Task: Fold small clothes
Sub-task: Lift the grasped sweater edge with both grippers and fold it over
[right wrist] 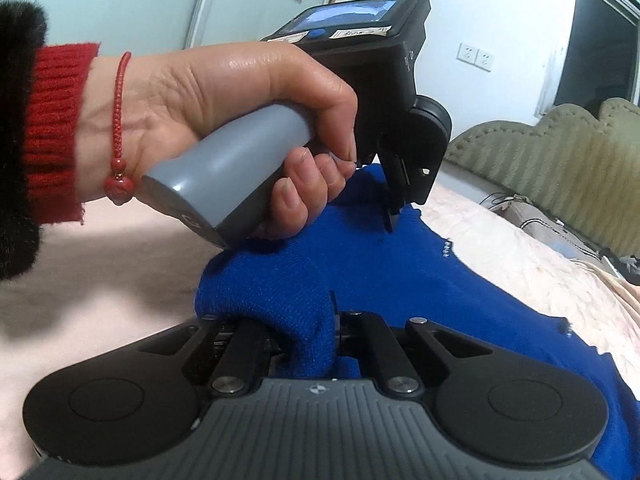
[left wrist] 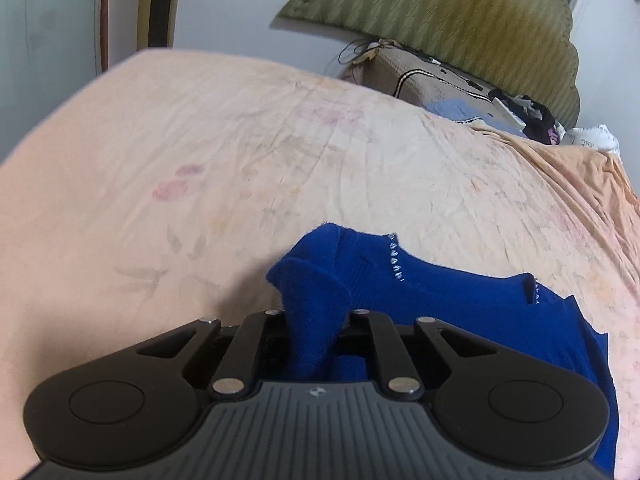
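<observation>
Clearly both claws are clamped on the same blue knitted sweater (left wrist: 420,292), which lies on a bed covered by a pale peach floral sheet (left wrist: 240,152). From the left wrist view, the left gripper (left wrist: 314,320) pinches a raised fold of the knit between its closed jaws, with a line of small silver beads (left wrist: 394,258) showing on the cloth just beyond. From the right wrist view, the right gripper (right wrist: 308,336) is likewise closed on a bunched edge of the sweater (right wrist: 380,264). Directly ahead of it, a person's left hand (right wrist: 224,120), with a red cord bracelet (right wrist: 119,128) and a red cuff (right wrist: 56,132), grips the grey handle (right wrist: 236,172) of the other tool and blocks much of the view. At the far end of the bed stand an olive-green padded headboard (left wrist: 440,16), a beige pillow (left wrist: 432,84) and a heap of dark clothes (left wrist: 528,116). A white wall socket (right wrist: 475,58) shows behind.
</observation>
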Demonstrator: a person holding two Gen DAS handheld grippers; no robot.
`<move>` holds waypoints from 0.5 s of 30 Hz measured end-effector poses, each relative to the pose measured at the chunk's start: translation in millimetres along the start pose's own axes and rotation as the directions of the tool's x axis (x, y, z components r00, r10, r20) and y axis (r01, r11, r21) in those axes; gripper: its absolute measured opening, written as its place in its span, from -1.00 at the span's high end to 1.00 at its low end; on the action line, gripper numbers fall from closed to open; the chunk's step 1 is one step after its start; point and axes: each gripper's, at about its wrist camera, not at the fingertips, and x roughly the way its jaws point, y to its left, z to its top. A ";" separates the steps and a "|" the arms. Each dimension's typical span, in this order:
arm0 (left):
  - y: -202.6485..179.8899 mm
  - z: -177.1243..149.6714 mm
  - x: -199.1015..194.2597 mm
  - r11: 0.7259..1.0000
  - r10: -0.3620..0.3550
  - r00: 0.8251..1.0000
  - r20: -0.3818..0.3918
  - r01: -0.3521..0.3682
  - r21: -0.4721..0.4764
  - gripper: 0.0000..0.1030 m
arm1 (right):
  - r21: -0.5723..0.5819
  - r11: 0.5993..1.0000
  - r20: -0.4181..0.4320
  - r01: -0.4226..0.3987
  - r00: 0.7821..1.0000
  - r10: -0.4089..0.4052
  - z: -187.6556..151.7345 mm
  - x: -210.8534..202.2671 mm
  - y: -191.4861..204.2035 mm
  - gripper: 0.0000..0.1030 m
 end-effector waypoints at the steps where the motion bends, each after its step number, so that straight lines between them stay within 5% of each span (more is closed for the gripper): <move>1: -4.0 0.3 -3.2 1.000 0.007 1.000 0.006 -0.007 0.008 0.79 | 0.005 1.000 0.007 0.004 1.000 -0.004 -1.5 -4.9 -2.0 0.85; 15: -67.2 1.9 -36.8 0.992 0.056 0.996 0.068 -0.063 0.109 0.79 | 0.128 0.990 0.070 0.065 0.995 -0.074 -15.6 -59.2 -52.1 0.85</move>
